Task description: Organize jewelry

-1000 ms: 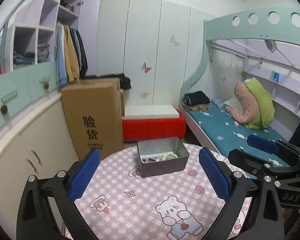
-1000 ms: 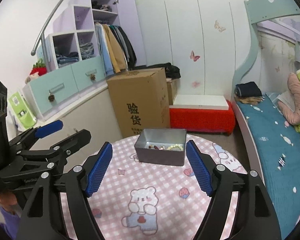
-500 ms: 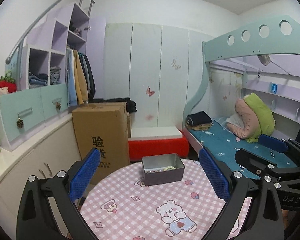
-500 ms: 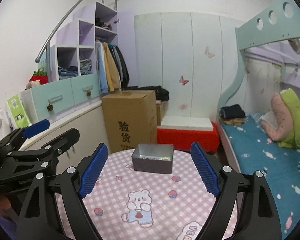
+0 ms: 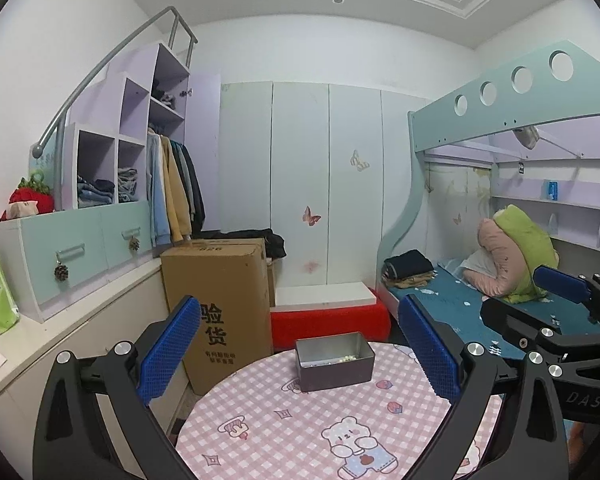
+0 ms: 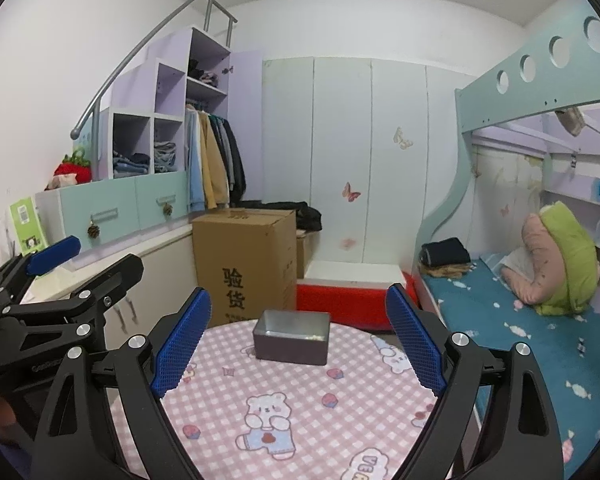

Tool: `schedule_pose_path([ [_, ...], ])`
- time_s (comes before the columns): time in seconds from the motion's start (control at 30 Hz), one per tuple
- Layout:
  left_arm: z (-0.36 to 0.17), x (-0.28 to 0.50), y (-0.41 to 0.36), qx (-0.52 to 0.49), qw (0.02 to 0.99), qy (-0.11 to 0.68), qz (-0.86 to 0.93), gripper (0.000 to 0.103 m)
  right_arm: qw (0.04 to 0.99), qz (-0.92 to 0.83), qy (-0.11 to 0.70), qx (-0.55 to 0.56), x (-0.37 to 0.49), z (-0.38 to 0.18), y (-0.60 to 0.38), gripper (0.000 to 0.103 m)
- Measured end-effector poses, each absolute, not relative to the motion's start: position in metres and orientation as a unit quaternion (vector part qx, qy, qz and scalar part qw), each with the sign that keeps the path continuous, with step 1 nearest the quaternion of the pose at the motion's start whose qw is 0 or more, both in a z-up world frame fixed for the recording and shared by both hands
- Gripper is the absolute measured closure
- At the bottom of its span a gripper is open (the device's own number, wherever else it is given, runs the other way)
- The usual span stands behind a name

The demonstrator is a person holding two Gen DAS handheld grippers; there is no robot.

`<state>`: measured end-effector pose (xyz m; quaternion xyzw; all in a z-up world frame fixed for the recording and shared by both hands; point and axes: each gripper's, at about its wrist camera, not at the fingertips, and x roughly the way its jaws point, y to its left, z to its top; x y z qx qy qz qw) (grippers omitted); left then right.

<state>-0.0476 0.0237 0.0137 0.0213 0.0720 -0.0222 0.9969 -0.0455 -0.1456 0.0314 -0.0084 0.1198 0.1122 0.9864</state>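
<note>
A grey metal tin (image 5: 334, 361) stands at the far side of a round table with a pink checked cloth (image 5: 284, 420). A pale bead bracelet (image 5: 347, 358) shows inside it. The tin also shows in the right wrist view (image 6: 291, 336). My left gripper (image 5: 300, 356) is open and empty, held back from and above the tin. My right gripper (image 6: 298, 340) is open and empty, also back from the tin. Each gripper shows at the edge of the other's view: the right gripper (image 5: 560, 304) and the left gripper (image 6: 72, 260).
A tall cardboard box (image 5: 216, 304) stands on the floor left of the table. A red-and-white low bench (image 5: 328, 312) is behind it. A bunk bed (image 5: 500, 312) with a blue sheet runs along the right. Cabinets and shelves (image 5: 80, 240) line the left wall.
Both grippers have pulled back and tilted up from the tin. The tin looks smaller and farther, and more of the room and ceiling shows. Both stayed open.
</note>
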Motion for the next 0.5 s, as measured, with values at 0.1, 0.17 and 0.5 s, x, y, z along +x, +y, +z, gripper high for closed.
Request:
schedule_pose_path([
  [0.1,0.0138,-0.0495,0.0216,0.022,0.997,0.068,-0.020,0.007,0.987,0.111,0.120,-0.007,-0.0465,0.0324,-0.1464,0.017],
  [0.17,0.0135,-0.0496,0.0199,0.020,0.997,0.066,-0.019,0.007,0.987,0.112,0.119,-0.007,-0.0477,0.0321,-0.1466,0.017],
  [0.5,0.0115,-0.0496,0.0195,0.021,0.998,0.065,-0.018,0.007,0.986,0.110,0.122,-0.003,-0.0476,0.0328,-0.1477,0.017],
])
